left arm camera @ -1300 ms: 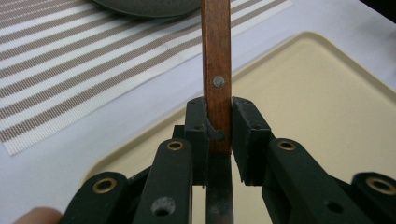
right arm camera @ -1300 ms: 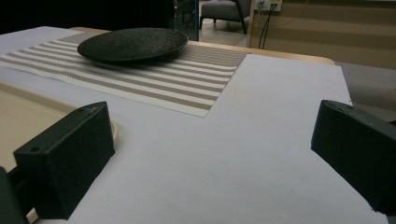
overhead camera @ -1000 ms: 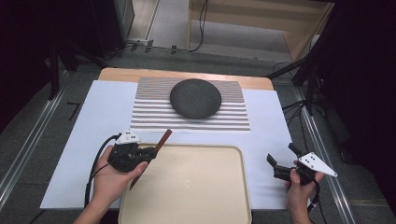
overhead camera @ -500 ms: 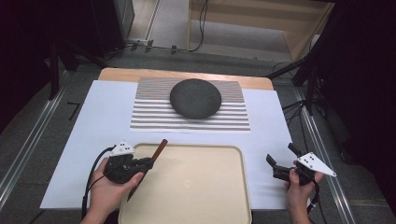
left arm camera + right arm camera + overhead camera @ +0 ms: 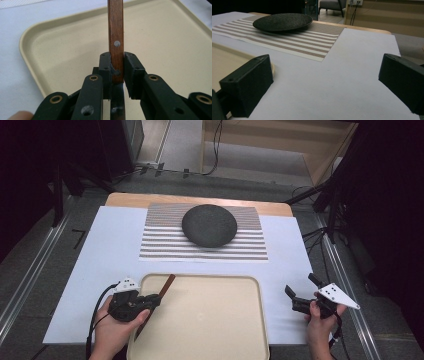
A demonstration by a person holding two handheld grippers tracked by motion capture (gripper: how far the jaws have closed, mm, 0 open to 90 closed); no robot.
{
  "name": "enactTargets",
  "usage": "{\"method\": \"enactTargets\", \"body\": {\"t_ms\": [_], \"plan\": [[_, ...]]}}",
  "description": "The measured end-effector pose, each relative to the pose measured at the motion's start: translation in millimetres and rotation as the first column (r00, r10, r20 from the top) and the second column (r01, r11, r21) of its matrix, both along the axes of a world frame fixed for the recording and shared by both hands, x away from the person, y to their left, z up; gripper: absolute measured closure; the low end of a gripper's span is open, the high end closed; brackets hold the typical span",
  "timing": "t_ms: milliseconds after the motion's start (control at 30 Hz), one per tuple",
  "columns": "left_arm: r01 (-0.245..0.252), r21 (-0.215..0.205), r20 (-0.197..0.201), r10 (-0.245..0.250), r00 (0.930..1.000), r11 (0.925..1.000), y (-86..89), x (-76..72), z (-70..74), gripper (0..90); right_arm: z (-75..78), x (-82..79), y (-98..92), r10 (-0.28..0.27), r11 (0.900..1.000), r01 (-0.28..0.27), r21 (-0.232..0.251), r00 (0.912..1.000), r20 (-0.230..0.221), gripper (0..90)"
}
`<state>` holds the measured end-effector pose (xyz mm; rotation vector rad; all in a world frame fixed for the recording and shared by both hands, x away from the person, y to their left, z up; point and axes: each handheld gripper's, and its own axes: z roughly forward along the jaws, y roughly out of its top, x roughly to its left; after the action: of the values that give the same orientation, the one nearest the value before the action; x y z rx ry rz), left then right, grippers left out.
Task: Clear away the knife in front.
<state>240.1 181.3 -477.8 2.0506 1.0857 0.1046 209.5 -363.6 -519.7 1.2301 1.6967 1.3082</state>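
Note:
A knife with a brown wooden handle (image 5: pixel 167 284) (image 5: pixel 115 30) is clamped between the pads of my left gripper (image 5: pixel 156 299) (image 5: pixel 117 62). The handle points away from the hand and the dark blade (image 5: pixel 117 105) runs back under the jaws. It hangs over the left side of a beige tray (image 5: pixel 210 320) (image 5: pixel 62 45). My right gripper (image 5: pixel 300 287) (image 5: pixel 324 82) rests on the white sheet to the right of the tray, jaws wide apart with nothing between them.
A dark round plate (image 5: pixel 209 225) (image 5: pixel 283 21) sits on a striped placemat (image 5: pixel 160 245) (image 5: pixel 307 42) at the far middle of the table. The tray's right corner (image 5: pixel 227 57) lies just left of my right gripper. White sheet (image 5: pixel 100 250) covers the tabletop.
My left hand has drawn back toward the near edge and sunk lower, carrying the knife with it over the tray's left side. The right gripper has stayed put.

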Motion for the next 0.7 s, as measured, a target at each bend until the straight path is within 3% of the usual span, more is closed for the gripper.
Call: {"method": "enactTargets", "body": {"t_ms": [700], "plan": [[-0.029,0.056,-0.035,0.031,0.9989,0.9980,-4.4,3.2,-19.4,76.3,-0.1,0.0,-0.9,-0.001,1.000,0.001,0.006,1.0000,-0.001,0.0]]}}
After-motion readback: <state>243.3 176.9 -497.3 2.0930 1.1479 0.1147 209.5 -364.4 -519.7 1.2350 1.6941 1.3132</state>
